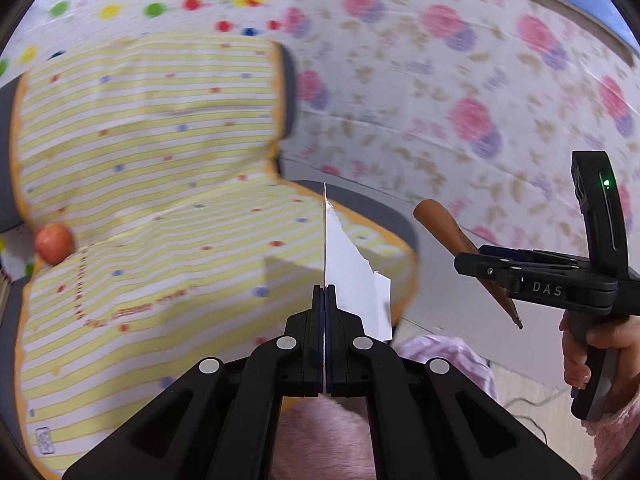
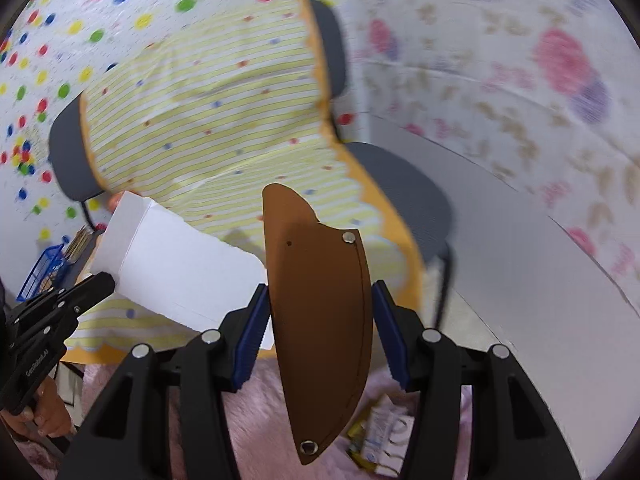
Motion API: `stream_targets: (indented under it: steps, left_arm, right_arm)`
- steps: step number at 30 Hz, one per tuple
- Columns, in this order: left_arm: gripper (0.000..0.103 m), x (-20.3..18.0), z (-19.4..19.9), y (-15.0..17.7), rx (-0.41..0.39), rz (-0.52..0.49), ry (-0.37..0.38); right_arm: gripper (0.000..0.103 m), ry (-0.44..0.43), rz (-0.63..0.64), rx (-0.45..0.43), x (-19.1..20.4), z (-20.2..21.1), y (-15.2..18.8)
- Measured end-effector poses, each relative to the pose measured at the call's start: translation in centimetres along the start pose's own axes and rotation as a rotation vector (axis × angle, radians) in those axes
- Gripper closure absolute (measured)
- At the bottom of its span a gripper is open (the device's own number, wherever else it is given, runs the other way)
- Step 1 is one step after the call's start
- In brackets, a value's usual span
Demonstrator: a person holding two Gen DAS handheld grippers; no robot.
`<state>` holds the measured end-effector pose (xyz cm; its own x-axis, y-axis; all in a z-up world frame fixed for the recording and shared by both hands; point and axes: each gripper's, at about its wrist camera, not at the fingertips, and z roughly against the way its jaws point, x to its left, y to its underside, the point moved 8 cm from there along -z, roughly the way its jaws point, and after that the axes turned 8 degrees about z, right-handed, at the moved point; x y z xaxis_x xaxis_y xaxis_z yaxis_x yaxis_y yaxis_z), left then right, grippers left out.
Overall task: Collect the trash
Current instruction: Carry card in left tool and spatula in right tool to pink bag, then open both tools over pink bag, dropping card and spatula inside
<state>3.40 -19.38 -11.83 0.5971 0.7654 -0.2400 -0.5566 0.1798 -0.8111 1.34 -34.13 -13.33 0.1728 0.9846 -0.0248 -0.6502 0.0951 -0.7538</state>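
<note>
Left gripper (image 1: 324,300) jaws clamp a torn white paper sheet (image 1: 352,272); right gripper (image 2: 320,308) jaws, half-open, pinch a brown leather sheath (image 2: 320,300), both likely held clear for binning.

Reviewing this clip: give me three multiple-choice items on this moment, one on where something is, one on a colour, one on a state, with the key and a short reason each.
1. Where is the apple?
A. at the left edge of the striped cloth
B. on the pink rug
C. between the left tool's fingers

2. What colour is the leather sheath?
A. black
B. brown
C. green

3. How is the left tool?
A. wide open, nothing in it
B. out of view
C. shut on a white paper

Key:
1 A: the apple sits at the left edge of the striped cloth.
2 B: the leather sheath between the right tool's pads is brown.
3 C: the left tool pinches the white paper edge-on.
</note>
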Motion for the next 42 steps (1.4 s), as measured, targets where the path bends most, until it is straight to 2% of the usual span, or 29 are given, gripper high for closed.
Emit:
stream_targets:
  steps: [4, 8, 13, 21, 22, 23, 25, 26, 29, 35, 37, 42]
  left_arm:
    - [0.103, -4.1, -1.1, 1.2, 0.034, -0.092, 0.05]
    - [0.103, -7.1, -3.1, 3.3, 0.113, -0.176, 0.06]
    - [0.103, -8.8, -5.3, 5.5, 0.2, -0.227, 0.071]
    - [0.102, -10.8, -9.0, 8.2, 0.294, -0.291, 0.074]
    - [0.101, -10.9, -9.4, 8.4, 0.305, -0.297, 0.077]
    - [0.098, -11.1, -10.0, 8.7, 0.319, -0.309, 0.079]
    - [0.079, -11.0, -10.6, 9.1, 0.338, -0.312, 0.063]
    - [0.06, -10.6, -10.8, 9.2, 0.34, -0.295, 0.053]
    - [0.049, -9.7, -10.6, 8.7, 0.337, -0.249, 0.042]
    - [0.017, -6.5, -8.7, 7.1, 0.291, -0.186, -0.044]
    - [0.014, -6.0, -8.1, 6.7, 0.286, -0.172, -0.055]
    - [0.012, -4.5, -6.2, 5.8, 0.276, -0.121, -0.085]
  right_arm:
    - [0.051, 0.069, -0.051, 0.014, -2.6, 1.8, 3.0]
    - [0.051, 0.112, -0.106, 0.039, -4.8, 2.5, 6.2]
    - [0.051, 0.111, -0.199, 0.079, -6.8, 1.9, 9.3]
    - [0.05, 0.093, -0.307, 0.121, -9.1, 0.0, 11.6]
    - [0.044, 0.093, -0.318, 0.125, -9.4, -0.2, 11.8]
    - [0.041, 0.096, -0.333, 0.128, -9.8, -0.3, 12.1]
    - [0.037, 0.1, -0.347, 0.129, -10.3, -0.3, 12.3]
    - [0.037, 0.1, -0.351, 0.125, -10.5, -0.2, 12.4]
    - [0.037, 0.11, -0.35, 0.114, -11.0, 0.3, 12.2]
    - [0.036, 0.1, -0.323, 0.093, -10.6, 1.0, 10.8]
    - [0.025, 0.089, -0.295, 0.099, -9.9, 1.2, 10.3]
    - [0.011, 0.049, -0.188, 0.115, -6.9, 1.8, 8.6]
